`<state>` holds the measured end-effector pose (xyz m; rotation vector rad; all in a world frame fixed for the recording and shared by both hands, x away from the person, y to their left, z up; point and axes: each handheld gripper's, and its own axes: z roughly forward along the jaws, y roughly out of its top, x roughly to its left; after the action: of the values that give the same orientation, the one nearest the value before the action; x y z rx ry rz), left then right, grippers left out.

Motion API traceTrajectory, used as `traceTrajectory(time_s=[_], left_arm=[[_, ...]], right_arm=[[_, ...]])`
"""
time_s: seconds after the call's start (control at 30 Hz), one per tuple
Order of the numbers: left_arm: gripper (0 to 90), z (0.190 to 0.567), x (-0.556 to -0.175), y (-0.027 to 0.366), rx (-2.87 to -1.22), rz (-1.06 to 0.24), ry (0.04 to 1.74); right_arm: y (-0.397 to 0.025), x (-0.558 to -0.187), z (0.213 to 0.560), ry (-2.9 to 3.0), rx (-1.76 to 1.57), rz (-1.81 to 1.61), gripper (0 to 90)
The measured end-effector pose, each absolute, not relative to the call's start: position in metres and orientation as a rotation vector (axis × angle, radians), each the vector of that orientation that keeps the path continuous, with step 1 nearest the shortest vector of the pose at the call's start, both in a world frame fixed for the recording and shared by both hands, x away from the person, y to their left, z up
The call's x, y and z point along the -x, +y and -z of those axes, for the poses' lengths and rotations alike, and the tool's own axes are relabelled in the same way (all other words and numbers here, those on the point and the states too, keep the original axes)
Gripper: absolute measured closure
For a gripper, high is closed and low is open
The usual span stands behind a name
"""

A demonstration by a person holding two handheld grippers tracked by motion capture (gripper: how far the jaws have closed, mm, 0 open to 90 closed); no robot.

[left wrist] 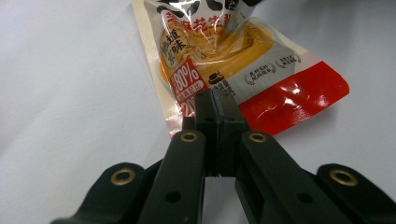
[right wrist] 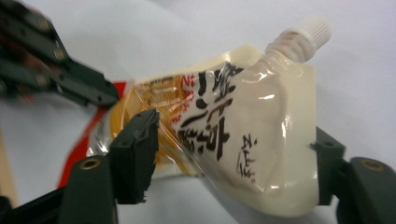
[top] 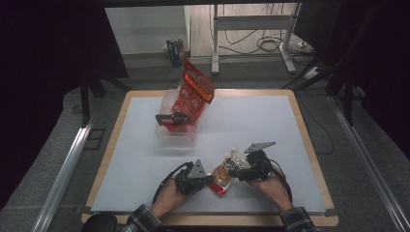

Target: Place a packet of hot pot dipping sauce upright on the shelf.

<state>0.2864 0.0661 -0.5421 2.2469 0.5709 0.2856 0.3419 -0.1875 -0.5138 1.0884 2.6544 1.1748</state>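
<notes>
A soft spouted pouch [top: 226, 170] of pale sauce, printed with black characters and a red bottom band, lies near the table's front edge between both grippers. In the right gripper view its white screw cap [right wrist: 308, 30] points up and to the right. My right gripper [right wrist: 233, 137] is shut on the pouch's [right wrist: 261, 116] fat upper half, one jaw against each side. My left gripper [left wrist: 215, 100] has its jaws pressed together on the pouch's [left wrist: 224, 46] lower edge, beside the red band. In the high view the left gripper [top: 209, 180] and the right gripper [top: 240, 172] face each other across the pouch.
A clear plastic tub [top: 169, 137] stands on the white mat [top: 261, 121] left of centre, with a tall red snack bag [top: 193, 94] leaning in it and a dark clip-like piece [top: 169, 117] at the bag's lower edge. A wooden table rim [top: 309, 145] borders the mat.
</notes>
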Motion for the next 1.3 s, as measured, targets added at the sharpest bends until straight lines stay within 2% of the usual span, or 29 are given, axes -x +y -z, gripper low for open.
traceTrajectory(time_s=[0.03, 0.13, 0.37, 0.6, 0.77, 1.07, 1.3], left_arm=[[90.0, 0.542, -0.286, 0.066, -2.252, -0.289, 0.565], [90.0, 0.542, -0.287, 0.067, -2.257, -0.292, 0.56], [90.0, 0.542, -0.287, 0.068, -2.269, -0.301, 0.547], [88.9, 0.542, -0.285, 0.068, -2.249, -0.288, 0.572], [88.6, 0.54, -0.285, 0.07, -2.26, -0.284, 0.578], [73.5, 0.532, -0.285, 0.077, -2.185, -0.176, 0.625], [55.6, 0.524, -0.279, 0.085, -2.149, -0.193, 0.618]], right_arm=[[-0.188, -0.345, 0.515, 2.684, -1.116, -1.223, 40.0], [-0.184, -0.348, 0.517, 2.709, -1.139, -1.231, 44.7], [-0.174, -0.353, 0.507, 2.678, -1.082, -1.229, 74.6], [-0.177, -0.351, 0.494, 2.675, -1.1, -1.364, 83.4], [-0.174, -0.347, 0.484, 2.701, -1.073, -1.455, 86.4], [-0.162, -0.345, 0.464, 2.704, -0.942, -1.366, 88.0], [-0.158, -0.346, 0.451, 2.685, -0.891, -1.321, 88.2]])
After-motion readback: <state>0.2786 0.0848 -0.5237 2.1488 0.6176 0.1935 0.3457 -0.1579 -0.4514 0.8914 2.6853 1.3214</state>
